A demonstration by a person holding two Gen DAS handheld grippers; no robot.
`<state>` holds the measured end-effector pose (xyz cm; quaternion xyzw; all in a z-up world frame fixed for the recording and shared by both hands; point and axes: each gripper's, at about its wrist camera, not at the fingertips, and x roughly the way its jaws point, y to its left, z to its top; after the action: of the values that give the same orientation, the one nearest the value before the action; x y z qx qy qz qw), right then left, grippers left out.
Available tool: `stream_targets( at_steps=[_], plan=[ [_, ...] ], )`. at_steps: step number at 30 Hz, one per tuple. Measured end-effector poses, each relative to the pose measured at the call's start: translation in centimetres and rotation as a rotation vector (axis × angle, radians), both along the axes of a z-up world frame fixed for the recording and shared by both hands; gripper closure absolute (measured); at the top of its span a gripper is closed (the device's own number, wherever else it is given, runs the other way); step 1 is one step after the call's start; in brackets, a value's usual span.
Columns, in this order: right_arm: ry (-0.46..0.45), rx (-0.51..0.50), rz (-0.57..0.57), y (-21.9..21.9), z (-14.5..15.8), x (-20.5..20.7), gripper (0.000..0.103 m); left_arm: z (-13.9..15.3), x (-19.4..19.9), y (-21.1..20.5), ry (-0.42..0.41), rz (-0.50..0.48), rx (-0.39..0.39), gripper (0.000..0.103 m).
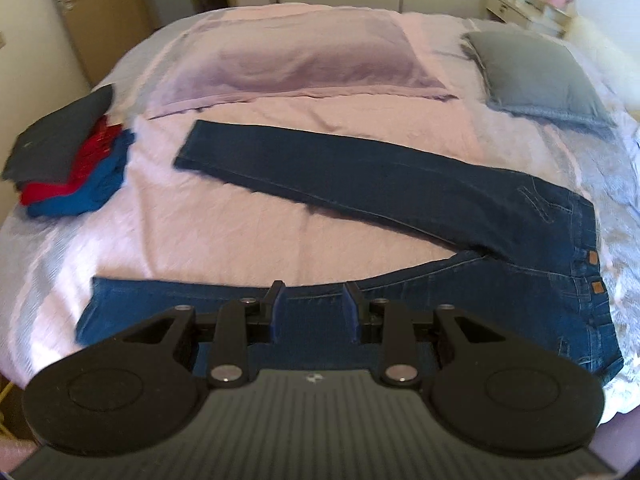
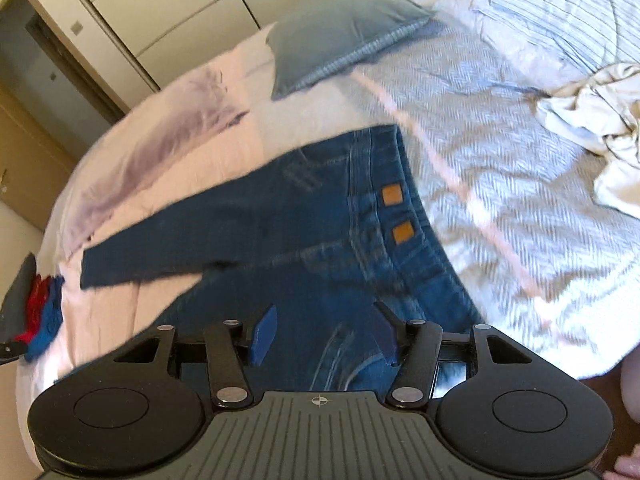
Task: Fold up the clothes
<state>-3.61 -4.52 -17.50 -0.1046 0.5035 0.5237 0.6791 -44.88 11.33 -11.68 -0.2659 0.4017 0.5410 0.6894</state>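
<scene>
The jeans (image 1: 400,184) lie spread in a V on the bed (image 1: 280,232), near leg running nine to three under the half-open, empty left gripper (image 1: 312,300), waistband at one o'clock from the wide, empty right gripper (image 2: 324,330).

Open pink bedspread (image 1: 208,232) lies clear between the spread jeans (image 1: 400,184) legs at frame centre; folded clothes stack (image 1: 68,156) blocks the left edge, grey pillow (image 1: 536,76) the upper right
</scene>
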Motion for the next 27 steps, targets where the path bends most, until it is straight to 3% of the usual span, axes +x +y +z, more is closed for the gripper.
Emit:
stream_targets(
  at_steps=[5, 6, 7, 9, 18, 27],
  plan=[
    [0.053, 0.04, 0.036, 3.0, -1.8, 4.5, 0.047, -2.9, 3.4, 1.6, -0.005, -0.033, -0.021, 0.076],
    [0.065, 0.043, 0.052, 3.8, -2.6, 5.6, 0.052, -3.7, 4.2, 1.9, -0.001, -0.028, -0.028, 0.076],
    [0.079, 0.043, 0.066, 4.8, -3.5, 6.8, 0.065, -4.6, 5.0, 2.2, 0.002, -0.017, -0.036, 0.076],
    [0.11, 0.041, 0.093, 6.7, -5.7, 9.5, 0.073, -6.5, 6.8, 2.7, 0.0, 0.019, -0.055, 0.076],
    [0.245, 0.081, 0.186, 15.7, -14.3, 20.7, 0.072, -11.9, 14.2, 4.2, -0.05, 0.092, -0.051, 0.076],
    [0.366, 0.114, 0.238, 20.7, -19.0, 25.4, 0.072, -14.4, 16.9, 4.8, -0.009, 0.136, -0.104, 0.076]
  ],
)
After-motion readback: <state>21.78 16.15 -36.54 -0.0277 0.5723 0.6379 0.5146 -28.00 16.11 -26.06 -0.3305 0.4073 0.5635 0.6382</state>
